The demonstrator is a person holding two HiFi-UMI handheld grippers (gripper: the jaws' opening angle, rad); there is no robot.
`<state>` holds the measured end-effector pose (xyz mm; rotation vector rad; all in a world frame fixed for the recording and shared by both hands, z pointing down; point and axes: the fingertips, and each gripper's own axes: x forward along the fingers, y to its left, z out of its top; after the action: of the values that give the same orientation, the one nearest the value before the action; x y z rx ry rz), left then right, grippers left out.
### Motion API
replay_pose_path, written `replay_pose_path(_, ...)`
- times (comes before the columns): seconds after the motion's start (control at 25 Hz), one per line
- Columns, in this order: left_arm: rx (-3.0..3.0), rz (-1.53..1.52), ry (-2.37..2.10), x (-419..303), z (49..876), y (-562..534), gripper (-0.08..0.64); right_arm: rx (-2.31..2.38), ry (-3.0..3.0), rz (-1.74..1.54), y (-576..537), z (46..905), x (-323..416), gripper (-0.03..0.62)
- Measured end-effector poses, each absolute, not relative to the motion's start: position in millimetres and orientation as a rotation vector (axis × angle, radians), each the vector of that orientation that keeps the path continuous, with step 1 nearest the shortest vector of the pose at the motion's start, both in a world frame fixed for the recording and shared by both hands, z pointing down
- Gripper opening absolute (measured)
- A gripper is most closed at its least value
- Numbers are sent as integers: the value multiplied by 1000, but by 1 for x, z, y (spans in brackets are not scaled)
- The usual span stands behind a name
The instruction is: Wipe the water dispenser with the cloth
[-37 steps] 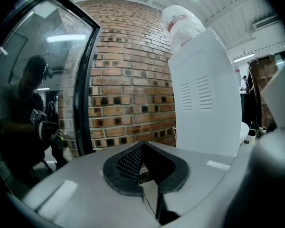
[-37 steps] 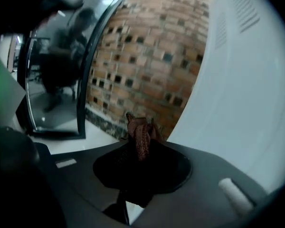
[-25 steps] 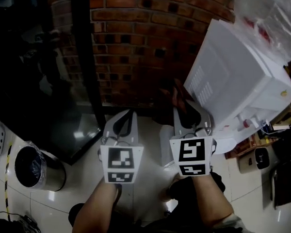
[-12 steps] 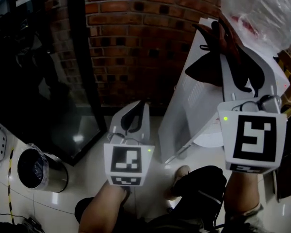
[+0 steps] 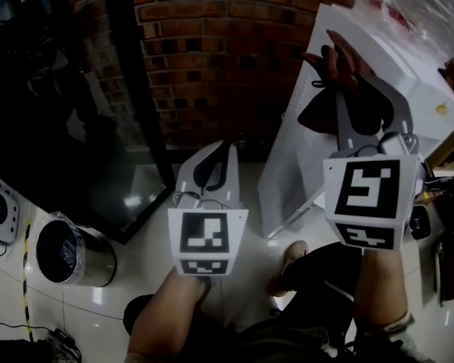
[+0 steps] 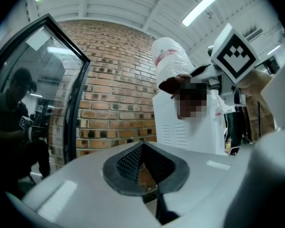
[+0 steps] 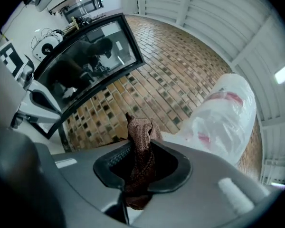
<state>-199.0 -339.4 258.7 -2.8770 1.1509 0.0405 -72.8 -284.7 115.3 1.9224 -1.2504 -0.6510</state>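
Brown knit cloth (image 7: 138, 129) is pinched between the jaws of the right hand-held gripper (image 5: 345, 80). The jaws stand narrow, their pads pressing on it, so one bunched end sticks out past the tips and the rest hangs back behind the pads. The cloth is held high at the upper left edge of the white water dispenser (image 5: 299, 153), just below the clear plastic bag (image 5: 420, 6) with red print that sits on the dispenser's top. Whether the cloth touches the white casing cannot be told. The dispenser stands on the floor with its vented side panel facing the person. The left hand-held gripper (image 5: 216, 156) is lower and to the left, clear of the dispenser, pointing towards the red brick wall (image 5: 212, 44). Its jaws are closed together with nothing between them. A dark glass door (image 5: 53, 104) in a black frame leans out from the wall at the left. A round waste bin (image 5: 64, 252) with a liner stands on the glossy white tiled floor (image 5: 113, 312) near the door's lower corner.
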Motion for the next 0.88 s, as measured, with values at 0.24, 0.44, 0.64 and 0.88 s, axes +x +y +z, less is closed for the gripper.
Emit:
replay_pose_path(0.24, -2863, 4, 1194, -207, 275, -349, 0, 1800, -1204, -523, -288, 209, -67, 97)
replay_pose_path(0.44, -2865, -23, 1198, -208, 284, -348, 0, 1709, -1184, -446, -287, 276, -66, 97)
replay_pose_path(0.64, -2864, -53, 1220, -212, 298, -353, 0, 1617, -1148, -389, -287, 338, -66, 97)
replay_pose_path(0.88, -2848, -124, 1249, -221, 325, -360, 0, 1536, -1165, -258, -283, 420, -66, 97)
